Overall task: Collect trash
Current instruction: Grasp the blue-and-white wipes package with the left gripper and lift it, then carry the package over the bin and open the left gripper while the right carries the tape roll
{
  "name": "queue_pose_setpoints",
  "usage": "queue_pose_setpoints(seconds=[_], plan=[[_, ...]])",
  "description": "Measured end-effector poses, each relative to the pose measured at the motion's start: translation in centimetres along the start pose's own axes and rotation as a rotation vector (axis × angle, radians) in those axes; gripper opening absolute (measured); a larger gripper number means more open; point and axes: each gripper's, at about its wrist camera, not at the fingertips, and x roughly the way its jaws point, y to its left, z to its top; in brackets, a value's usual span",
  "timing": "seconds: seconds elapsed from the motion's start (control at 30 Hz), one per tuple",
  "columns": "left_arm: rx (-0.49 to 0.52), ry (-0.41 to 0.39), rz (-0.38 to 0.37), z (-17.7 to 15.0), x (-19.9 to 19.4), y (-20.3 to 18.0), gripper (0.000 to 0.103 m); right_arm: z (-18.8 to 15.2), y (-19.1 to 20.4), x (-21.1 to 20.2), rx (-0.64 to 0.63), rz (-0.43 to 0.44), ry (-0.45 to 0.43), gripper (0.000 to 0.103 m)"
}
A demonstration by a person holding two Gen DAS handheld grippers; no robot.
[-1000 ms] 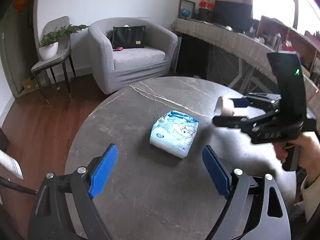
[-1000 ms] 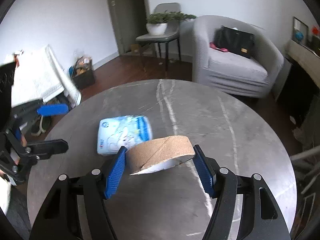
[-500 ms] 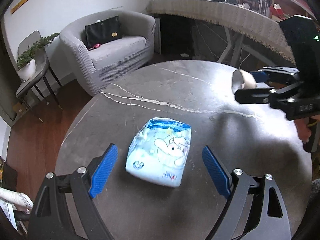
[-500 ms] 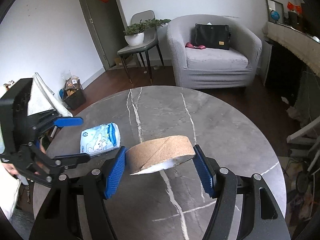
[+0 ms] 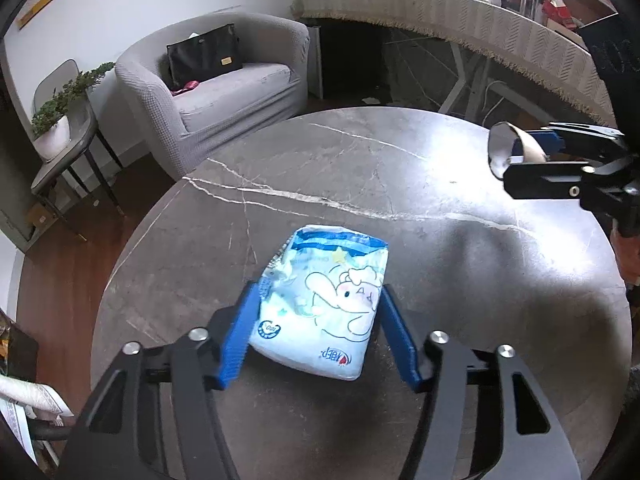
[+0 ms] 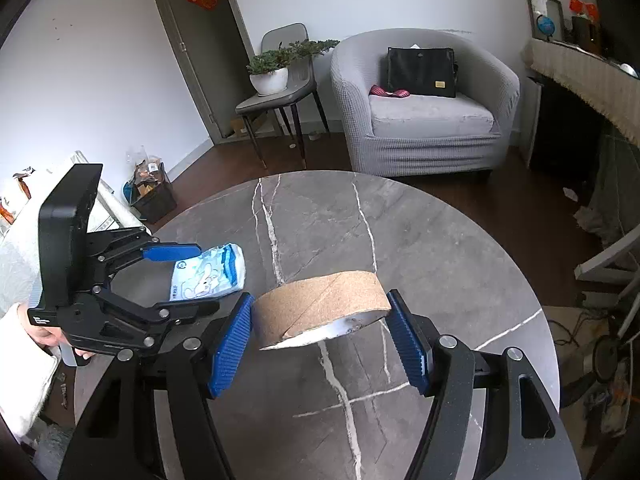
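Observation:
A light blue tissue pack (image 5: 324, 300) with a cartoon print lies on the round grey marble table (image 5: 360, 168). My left gripper (image 5: 320, 340) is shut on the pack, its blue pads against both sides. The pack also shows in the right wrist view (image 6: 208, 270) between the left gripper's fingers (image 6: 170, 251). My right gripper (image 6: 320, 336) is shut on a brown cardboard tape roll (image 6: 320, 304) and holds it above the table. The roll also shows at the right of the left wrist view (image 5: 516, 148).
A grey armchair (image 6: 420, 108) with a black bag (image 6: 420, 72) stands beyond the table. A chair with a potted plant (image 6: 276, 68) is beside it. A long cloth-covered counter (image 5: 460, 28) runs at the right. A box of clutter (image 6: 152, 192) sits on the floor at left.
My left gripper has moved forward over the tissue pack and closed on it. My right gripper, still holding the roll, has drawn back and up.

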Motion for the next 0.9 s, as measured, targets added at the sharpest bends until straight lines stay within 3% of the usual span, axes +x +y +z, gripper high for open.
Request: queue_pose_setpoints(seconds=[0.33, 0.9], plan=[[-0.068, -0.035, 0.022, -0.9, -1.2, -0.5, 0.051, -0.9, 1.2, -1.4, 0.021, 0.016, -0.022, 0.068], [-0.211, -0.103, 0.053, -7.3, -7.5, -2.6, 0.050, -3.5, 5.6, -3.7, 0.040, 0.038, -0.057, 0.068]])
